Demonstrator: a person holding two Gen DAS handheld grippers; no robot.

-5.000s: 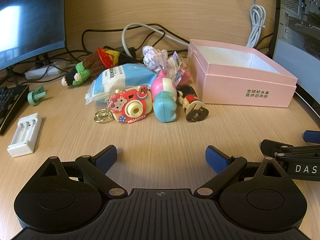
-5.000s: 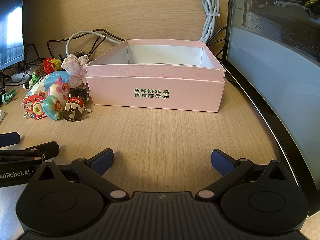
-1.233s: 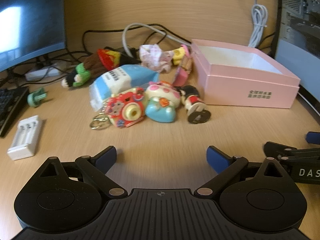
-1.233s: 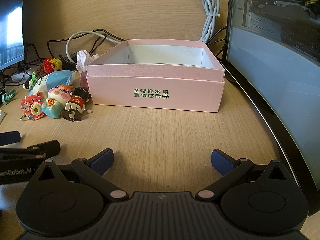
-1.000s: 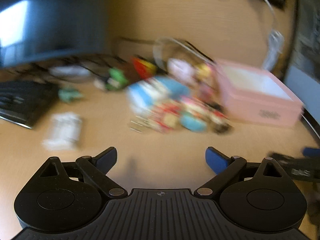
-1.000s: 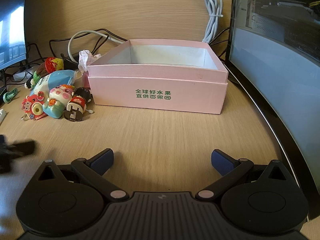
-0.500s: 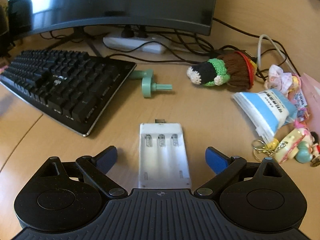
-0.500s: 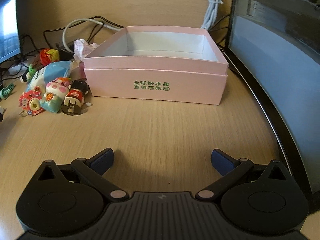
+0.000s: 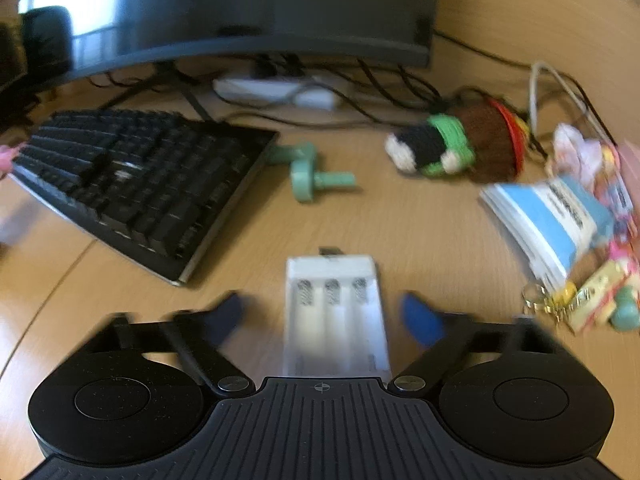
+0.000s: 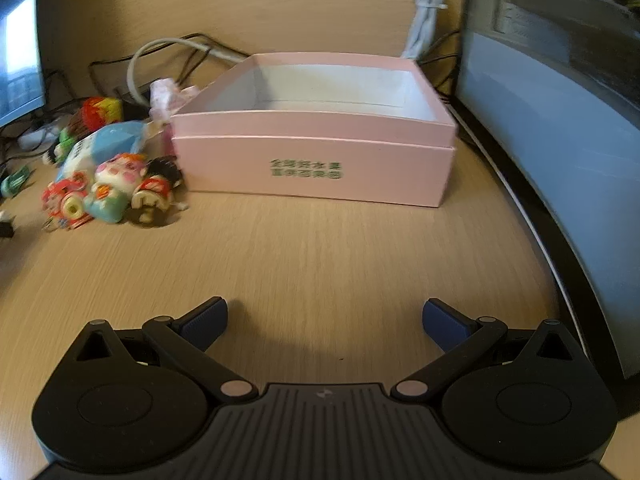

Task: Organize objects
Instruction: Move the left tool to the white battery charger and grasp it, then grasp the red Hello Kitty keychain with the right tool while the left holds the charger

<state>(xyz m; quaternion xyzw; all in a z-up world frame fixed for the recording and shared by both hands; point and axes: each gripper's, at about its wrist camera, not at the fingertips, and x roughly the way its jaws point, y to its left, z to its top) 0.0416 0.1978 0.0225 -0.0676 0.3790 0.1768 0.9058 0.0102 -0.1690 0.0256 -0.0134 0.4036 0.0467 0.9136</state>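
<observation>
Left gripper (image 9: 328, 316) is closing its jaws around the white battery charger (image 9: 334, 312), which lies flat on the wooden desk (image 9: 420, 232) between the blue pads, a small gap still showing on each side. Right gripper (image 10: 325, 322) hangs wide with nothing between its pads, near the pink box (image 10: 316, 168), toys (image 10: 116, 192) heaped just left of it.

White battery charger (image 9: 335, 312) lies flat, slots up.

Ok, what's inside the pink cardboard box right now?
The pink cardboard box shows only bare white inner walls and a strip of white floor. Its near wall hides the front part of the floor, so something low there would go unseen.
</observation>
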